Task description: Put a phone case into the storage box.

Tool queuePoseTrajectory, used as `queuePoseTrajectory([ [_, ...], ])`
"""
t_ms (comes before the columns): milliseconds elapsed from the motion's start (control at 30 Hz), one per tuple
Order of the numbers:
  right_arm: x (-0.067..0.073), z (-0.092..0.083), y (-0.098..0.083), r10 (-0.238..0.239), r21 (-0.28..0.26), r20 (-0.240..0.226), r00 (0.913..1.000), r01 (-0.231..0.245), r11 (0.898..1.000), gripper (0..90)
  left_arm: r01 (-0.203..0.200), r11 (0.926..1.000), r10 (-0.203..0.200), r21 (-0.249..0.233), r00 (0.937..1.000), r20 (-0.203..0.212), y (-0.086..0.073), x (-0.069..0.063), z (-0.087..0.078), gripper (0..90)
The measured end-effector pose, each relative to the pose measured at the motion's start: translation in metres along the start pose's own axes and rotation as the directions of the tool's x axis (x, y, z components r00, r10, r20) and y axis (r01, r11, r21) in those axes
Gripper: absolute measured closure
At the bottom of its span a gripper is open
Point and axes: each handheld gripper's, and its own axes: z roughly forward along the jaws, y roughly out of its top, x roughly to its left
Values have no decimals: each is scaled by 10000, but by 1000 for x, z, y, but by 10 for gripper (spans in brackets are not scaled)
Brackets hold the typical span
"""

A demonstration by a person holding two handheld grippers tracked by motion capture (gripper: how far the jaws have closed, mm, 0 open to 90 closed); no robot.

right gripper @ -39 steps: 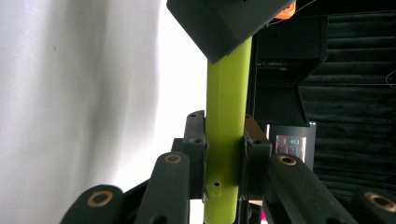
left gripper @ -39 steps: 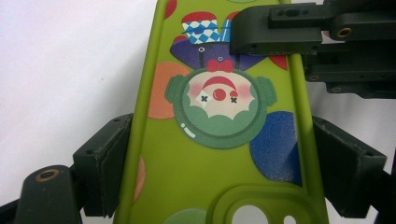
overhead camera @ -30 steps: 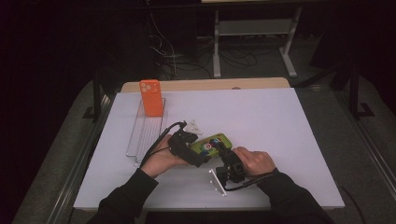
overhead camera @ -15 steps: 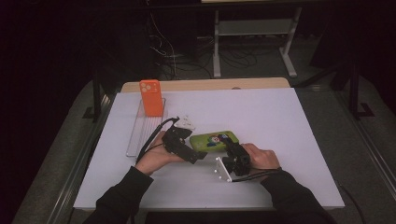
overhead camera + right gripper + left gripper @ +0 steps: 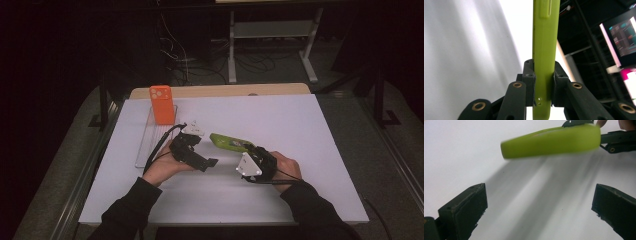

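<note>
A lime-green phone case (image 5: 227, 141) hangs tilted a little above the white table, and my right gripper (image 5: 251, 150) is shut on its near end. In the right gripper view the pads clamp both faces of the green case (image 5: 545, 37), right gripper (image 5: 544, 75). My left gripper (image 5: 206, 154) lies to the left of the case, apart from it. Its jaws have just been opening and stand wide, with nothing between them in the left gripper view (image 5: 539, 215). There the green case (image 5: 554, 141) floats ahead over its shadow.
An orange phone case (image 5: 162, 104) stands upright at the far end of a clear tray (image 5: 147, 145) on the left. The white table top (image 5: 300, 125) has free room to the right and at the back; dark floor and a metal frame lie beyond.
My left gripper has let go of the green case and opened wide. The right hand has carried the case a little to the right and upward.
</note>
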Motion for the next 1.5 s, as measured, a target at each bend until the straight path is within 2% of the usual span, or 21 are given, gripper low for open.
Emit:
queuePoseTrajectory([
  [67, -3, 0, -1, 665, 30, -228, 9975, -664, 9978, 755, -57, 10000, 57, -10, 10000, -19, 0, 0, 0, 0],
  [200, -8, -1, -2, 1889, 3, -744, 9792, -1894, 9819, 755, -224, 9997, 224, 46, 9997, -71, 0, 2, -1, 0],
  [333, -14, -2, -3, 2900, 69, -1304, 9481, -2916, 9565, 756, -25, 10000, 25, 18, 10000, -56, 0, 2, -1, 0],
  [367, -14, -2, -3, 3370, 131, -1465, 9300, -3389, 9407, 756, -94, 9999, 95, 94, 9999, -99, 0, 3, -1, 0],
  [467, -18, -1, -6, 4134, 308, -1826, 8921, -4151, 9093, 755, 62, 10000, -62, 43, 9999, -83, 0, 2, -1, 0],
  [533, -21, 0, -8, 4755, 507, -2102, 8542, -4762, 8779, 755, 12, 10000, -11, 88, 10000, -98, 1, 3, -1, 0],
  [567, -22, 0, -9, 4872, 545, -2208, 8449, -4880, 8711, 756, 10, 10000, -9, 85, 9999, -118, 1, 3, -1, 0],
  [633, -25, 1, -11, 5391, 669, -2505, 8041, -5411, 8383, 756, 146, 9999, -145, 43, 9998, -132, 1, 3, 0, 0],
  [667, -26, 1, -12, 5705, 784, -2618, 7785, -5720, 8165, 756, 103, 9999, -102, 59, 9998, -151, 1, 3, 0, 0],
  [700, -28, 2, -14, 5824, 827, -2698, 7669, -5841, 8075, 756, 142, 9999, -141, 49, 9998, -161, 1, 3, 0, 0],
  [800, -32, 3, -18, 6347, 1001, -2960, 7139, -6376, 7638, 756, 235, 9997, -235, -2, 9995, -218, 1, 3, -1, 0],
  [833, -33, 3, -20, 6399, 985, -3007, 7072, -6444, 7584, 756, 298, 9996, -299, -19, 9993, -222, 1, 3, -1, 0],
  [867, -34, 3, -20, 6566, 1012, -3054, 6896, -6621, 7425, 756, 219, 9998, -220, -30, 9994, -258, 1, 4, -2, 0],
  [933, -35, 4, -21, 6751, 1058, -3148, 6672, -6821, 7235, 756, 266, 9996, -267, -49, 9993, -254, 1, 4, -2, 0],
  [1100, -35, 4, -20, 6828, 1003, -3170, 6583, -6926, 7143, 756, 951, 9934, -953, -634, 9954, -6, 3, 2, 0, 0],
  [1133, -34, 3, -19, 6986, 1035, -3239, 6381, -7100, 6965, 756, 1006, 9923, -1004, -715, 9949, 64, 5, 2, 0, 0],
  [1200, -34, 3, -19, 6960, 990, -3276, 6390, -7093, 6979, 755, 1130, 9886, -1116, -999, 9936, 193, 8, 2, 0, 0],
  [1233, -34, 3, -18, 7000, 993, -3326, 6320, -7146, 6924, 756, 1156, 9870, -1137, -1112, 9932, 232, 9, 2, 1, 0],
  [1367, -34, 3, -16, 7022, 865, -3375, 6269, -7221, 6863, 756, 1495, 9750, -1448, -1641, 9886, 404, 17, 3, 2, 0],
  [1400, -34, 3, -14, 7074, 872, -3416, 6188, -7286, 6794, 756, 1578, 9727, -1526, -1705, 9873, 434, 17, 3, 3, 0],
  [1500, -33, 2, -14, 7039, 761, -3557, 6148, -7316, 6775, 756, 1640, 9692, -1565, -1837, 9861, 550, 22, 5, 8, 0],
])
